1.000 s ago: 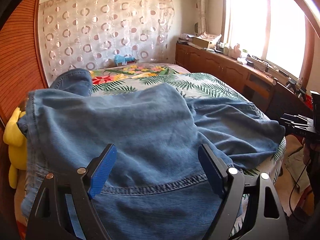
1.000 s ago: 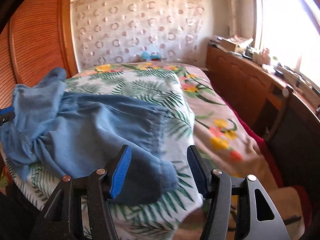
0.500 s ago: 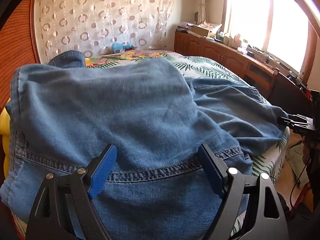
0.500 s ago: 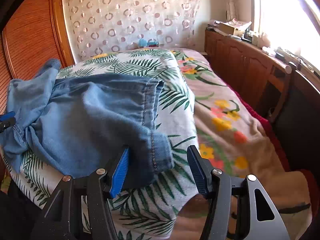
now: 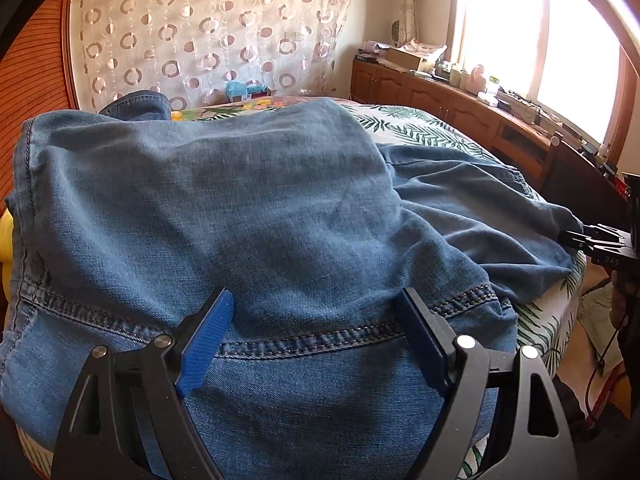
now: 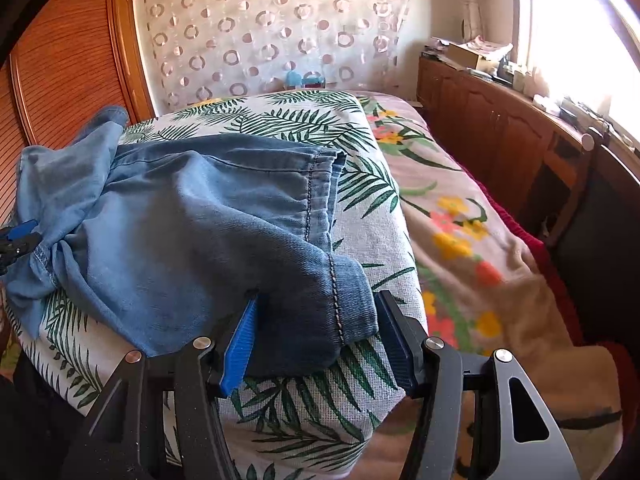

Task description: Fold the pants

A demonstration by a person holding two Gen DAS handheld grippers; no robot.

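Blue denim pants lie spread across the near end of a bed with a leaf-print sheet. My left gripper is open, its blue pads either side of the waistband seam at the waist end. My right gripper is open around the hem corner of a pant leg at the bed's near edge; the hem lies between the pads. The pants also show in the right wrist view. The right gripper shows at the far right of the left wrist view, and the left gripper at the far left of the right wrist view.
A floral blanket covers the bed's right side. A wooden cabinet with clutter runs under the bright window. A wooden wardrobe stands at left. A curtain with a ring pattern hangs behind the bed.
Both grippers have moved forward and lower onto the pants. The waistband now sits between the left pads, and the leg hem has come between the right pads.
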